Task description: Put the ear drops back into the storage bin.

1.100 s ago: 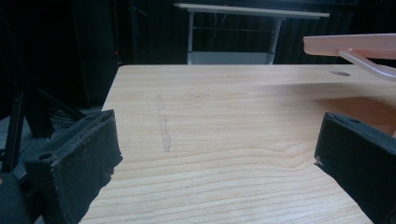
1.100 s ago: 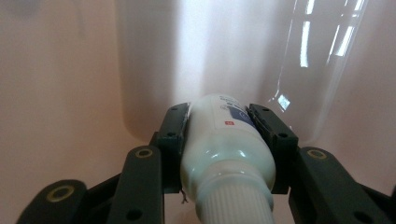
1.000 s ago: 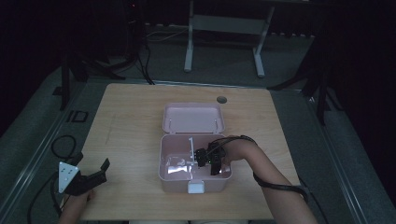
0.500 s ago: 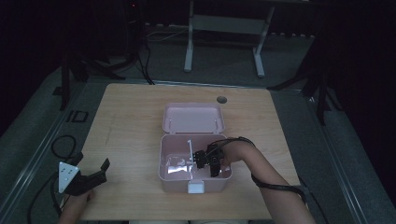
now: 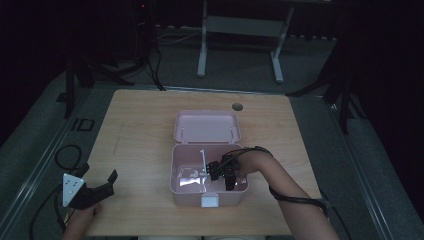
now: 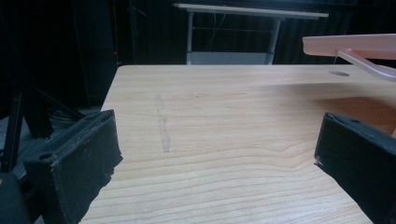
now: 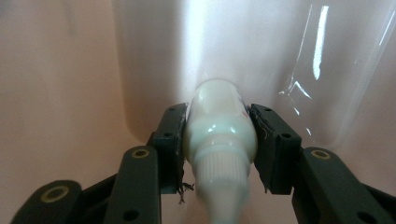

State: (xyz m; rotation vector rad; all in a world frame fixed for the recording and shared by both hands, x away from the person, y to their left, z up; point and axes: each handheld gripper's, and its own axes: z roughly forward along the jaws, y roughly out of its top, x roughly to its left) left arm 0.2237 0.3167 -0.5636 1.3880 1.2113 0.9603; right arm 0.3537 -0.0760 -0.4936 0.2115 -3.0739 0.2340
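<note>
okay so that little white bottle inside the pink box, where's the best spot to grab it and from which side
Grip the white bottle across its rounded shoulder just above the ribbed cap, coming down from above into the open pink box. The right gripper has it there now, one pad on each side.

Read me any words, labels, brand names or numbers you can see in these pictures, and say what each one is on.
No text can be read.
White bottle held in the right gripper: a sliver of red print at its edge, too small to read.
Pink box: white latch at its front, no lettering seen.
Wooden table: no markings.
</note>
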